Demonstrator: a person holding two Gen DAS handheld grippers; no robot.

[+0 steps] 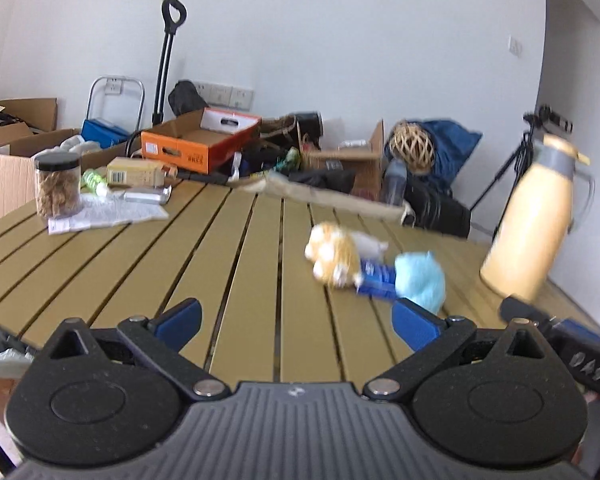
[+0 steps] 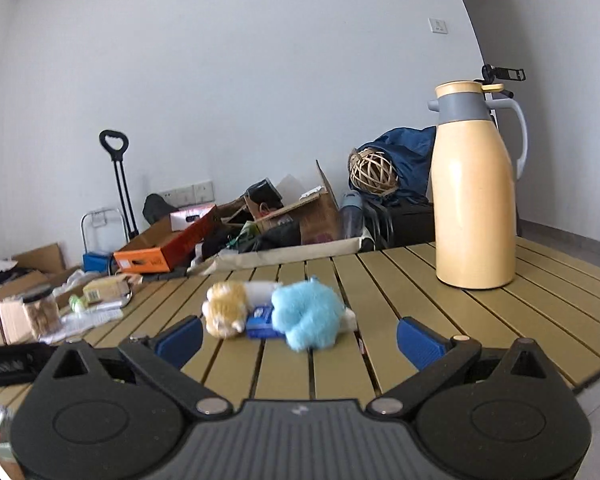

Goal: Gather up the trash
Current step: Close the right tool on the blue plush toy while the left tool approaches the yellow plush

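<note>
On the slatted tan table (image 1: pixel 140 264) lie an orange plush toy (image 1: pixel 334 256), a blue plush toy (image 1: pixel 420 276) and a small blue box (image 1: pixel 376 278) between them. They also show in the right wrist view: orange plush toy (image 2: pixel 226 308), blue plush toy (image 2: pixel 308 316), blue box (image 2: pixel 260 322). My left gripper (image 1: pixel 296 322) is open and empty, short of the toys. My right gripper (image 2: pixel 300 338) is open and empty, just in front of the blue plush toy. Crumpled paper (image 1: pixel 100 214), a small green bottle (image 1: pixel 94 182) and a carton (image 1: pixel 136 172) lie at the table's far left.
A tall yellow thermos jug (image 2: pixel 474 196) stands at the table's right, also in the left wrist view (image 1: pixel 534 216). A clear jar with a black lid (image 1: pixel 58 184) stands far left. Cardboard boxes (image 1: pixel 200 140), bags and a hand trolley (image 1: pixel 166 60) crowd the floor beyond the table.
</note>
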